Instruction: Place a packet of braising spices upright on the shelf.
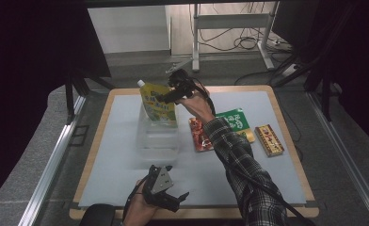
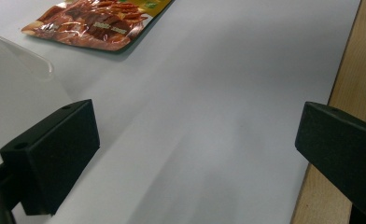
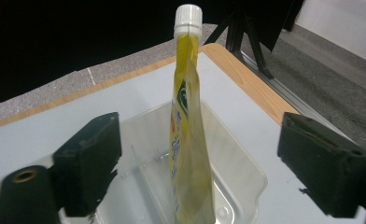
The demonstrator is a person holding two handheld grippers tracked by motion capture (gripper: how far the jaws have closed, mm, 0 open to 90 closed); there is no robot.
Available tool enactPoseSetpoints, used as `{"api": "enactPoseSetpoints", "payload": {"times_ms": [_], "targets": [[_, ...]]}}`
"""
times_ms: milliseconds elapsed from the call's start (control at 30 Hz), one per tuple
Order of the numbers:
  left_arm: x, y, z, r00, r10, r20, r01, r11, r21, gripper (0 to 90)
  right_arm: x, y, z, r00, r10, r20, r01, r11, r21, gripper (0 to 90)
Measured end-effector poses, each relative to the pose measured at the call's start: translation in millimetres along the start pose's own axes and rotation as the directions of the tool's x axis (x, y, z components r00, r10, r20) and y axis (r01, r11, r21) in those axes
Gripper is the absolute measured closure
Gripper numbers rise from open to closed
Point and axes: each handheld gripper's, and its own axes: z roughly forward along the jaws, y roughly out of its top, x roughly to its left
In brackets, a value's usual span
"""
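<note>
right gripper view, yellow spout pouch (image 3: pixel 186 140), white cap, upright

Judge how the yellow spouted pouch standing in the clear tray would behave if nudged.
The yellow pouch stands tall and thin on a narrow base, so it would probably tip easily. Its soft film sides look likely to flex. The clear tray has low walls, so it may give little support.

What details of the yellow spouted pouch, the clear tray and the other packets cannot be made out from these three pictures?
- Yellow pouch: the high view is too small to read its print; the right gripper view shows it edge-on.
- Clear tray: its near end is cut off by the bottom edge of the right gripper view.
- Red snack packet: partly covered by the sleeve in the high view.
- Green packet: lettering too small, sleeve overlaps it.
</note>
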Motion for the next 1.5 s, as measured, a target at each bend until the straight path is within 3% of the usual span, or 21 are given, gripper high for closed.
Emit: {"api": "enactPoseSetpoints", "payload": {"times_ms": [233, 400, 500, 767, 1000, 1167, 1500], "targets": [[-0.5, 0.1, 0.7, 1.0, 0.003, 0.003, -0.003, 1.0, 0.0, 0.0, 1.1, -7.0, -5.9, 0.9999, -0.01, 0.012, 0.01, 0.9998, -0.017, 0.0], [-1.0, 0.2, 1.1, 1.0, 0.006, 0.005, -0.006, 1.0, -0.001, 0.0, -1.3, -12.1, -14.3, 0.9996, 0.016, -0.021, -0.017, 0.9988, -0.047, 0.0], [-1.2, 0.2, 1.5, 0.9999, 0.008, 0.008, -0.008, 1.0, 0.001, 0.0, -1.4, -15.5, -17.8, 0.9994, 0.027, -0.021, -0.028, 0.9993, -0.026, 0.0], [-2.4, 0.4, 2.3, 0.9999, 0.014, 0.011, -0.014, 0.9999, -0.001, 0.0, 0.8, -26.7, -26.1, 0.9996, 0.013, 0.024, -0.014, 0.9999, 0.004, 0.0], [-2.7, 0.5, 2.5, 0.9998, 0.018, 0.012, -0.018, 0.9998, 0.0, 0.0, 0.6, -34.3, -38.3, 0.9994, -0.013, 0.031, 0.012, 0.9992, 0.039, 0.0], [-3.3, 0.5, 2.9, 0.9997, 0.02, 0.013, -0.02, 0.9998, 0.001, 0.0, 0.0, -41.5, -46.8, 0.9969, -0.032, 0.072, 0.027, 0.9969, 0.074, 1.7], [-3.8, 0.7, 3.4, 0.9997, 0.022, 0.013, -0.023, 0.9997, 0.001, 0.0, -4.2, -63.1, -69.8, 0.9981, 0.006, 0.062, -0.009, 0.9991, 0.042, 2.0]]}}
